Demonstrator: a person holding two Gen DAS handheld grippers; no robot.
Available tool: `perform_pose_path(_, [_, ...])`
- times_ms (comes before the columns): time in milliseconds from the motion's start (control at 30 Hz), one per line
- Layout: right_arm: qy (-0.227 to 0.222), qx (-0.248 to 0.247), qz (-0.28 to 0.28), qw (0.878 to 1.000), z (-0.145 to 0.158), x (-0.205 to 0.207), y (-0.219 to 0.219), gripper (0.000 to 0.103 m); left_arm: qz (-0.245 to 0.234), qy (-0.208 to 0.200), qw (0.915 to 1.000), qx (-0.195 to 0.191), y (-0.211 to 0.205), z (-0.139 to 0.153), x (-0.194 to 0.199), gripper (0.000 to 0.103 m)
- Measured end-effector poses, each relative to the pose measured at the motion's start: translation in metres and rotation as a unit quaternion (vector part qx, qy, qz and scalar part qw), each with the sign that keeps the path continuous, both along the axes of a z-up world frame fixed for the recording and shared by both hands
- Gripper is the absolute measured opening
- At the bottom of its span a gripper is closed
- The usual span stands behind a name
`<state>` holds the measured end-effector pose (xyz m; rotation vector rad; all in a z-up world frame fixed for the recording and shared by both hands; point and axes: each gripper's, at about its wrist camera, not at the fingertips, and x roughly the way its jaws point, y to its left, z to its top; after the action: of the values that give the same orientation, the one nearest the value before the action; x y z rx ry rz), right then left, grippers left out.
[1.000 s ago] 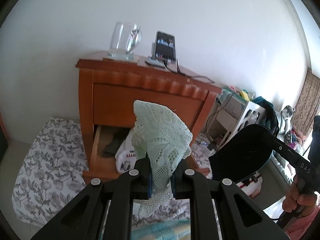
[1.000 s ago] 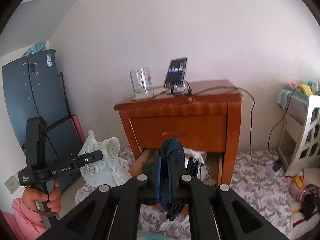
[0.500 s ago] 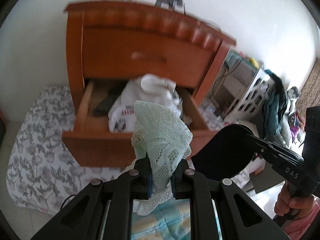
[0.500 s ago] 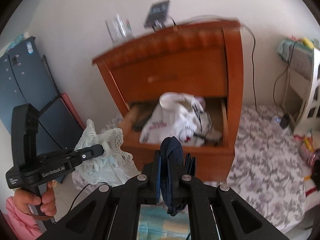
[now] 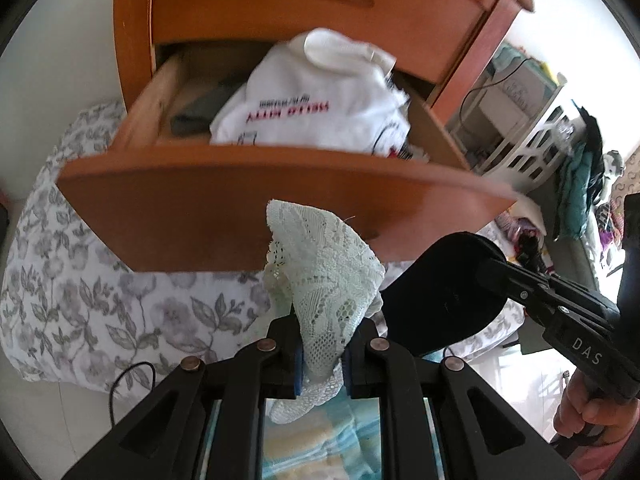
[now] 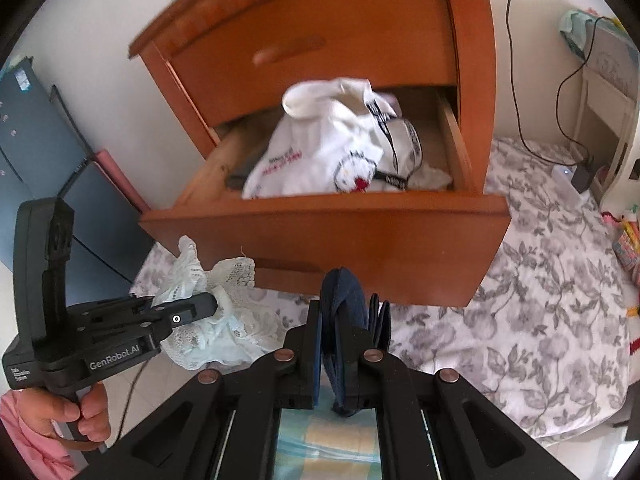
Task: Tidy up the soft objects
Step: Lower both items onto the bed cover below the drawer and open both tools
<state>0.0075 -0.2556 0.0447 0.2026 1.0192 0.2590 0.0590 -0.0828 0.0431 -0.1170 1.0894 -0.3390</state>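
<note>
left gripper (image 5: 320, 354): clamped on pale green lace cloth (image 5: 324, 276), held in front of the open drawer
right gripper (image 6: 340, 356): clamped on folded navy cloth (image 6: 344, 312), just below the drawer front
open drawer (image 6: 320, 232): lower one of wooden nightstand (image 6: 320, 40), held crumpled white printed garment (image 6: 332, 152)
underneath: grey floral bedding (image 6: 540, 300)

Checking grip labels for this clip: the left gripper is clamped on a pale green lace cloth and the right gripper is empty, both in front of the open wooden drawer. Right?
Not quite. The right gripper is not empty: the right wrist view shows it shut on a folded dark navy cloth. The left gripper does clamp the pale green lace cloth, before the open wooden drawer.
</note>
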Motion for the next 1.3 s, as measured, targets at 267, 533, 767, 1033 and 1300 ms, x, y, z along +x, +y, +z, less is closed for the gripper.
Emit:
perform_pose_path(267, [0.035, -0.010, 0.001, 0.999, -0.031, 0.011, 0.002, 0.006, 0.002, 0.037, 0.9992, 0.014, -0.002, -0.033, 0.014, 0.014])
perform_pose_path(533, [0.054, -0.016, 0.000, 0.998, -0.057, 0.024, 0.005, 0.007, 0.005, 0.074, 0.9968, 0.031, -0.006, -0.060, 0.027, 0.016])
perform_pose_path(767, [0.058, -0.023, 0.000, 0.998, -0.065, 0.031, 0.007, 0.009, 0.002, 0.092, 0.9946, 0.048, -0.012, -0.070, 0.032, 0.042])
perform_pose_path(1033, [0.049, -0.045, -0.005, 0.998, -0.064, 0.030, 0.008, 0.033, 0.003, 0.092, 0.9943, 0.054, -0.013, -0.066, 0.031, 0.055])
perform_pose_path(1300, [0.029, -0.072, -0.020, 0.997, -0.060, 0.024, 0.007, 0.063, 0.022, 0.086, 0.9943, 0.058, -0.004, -0.060, 0.029, 0.065])
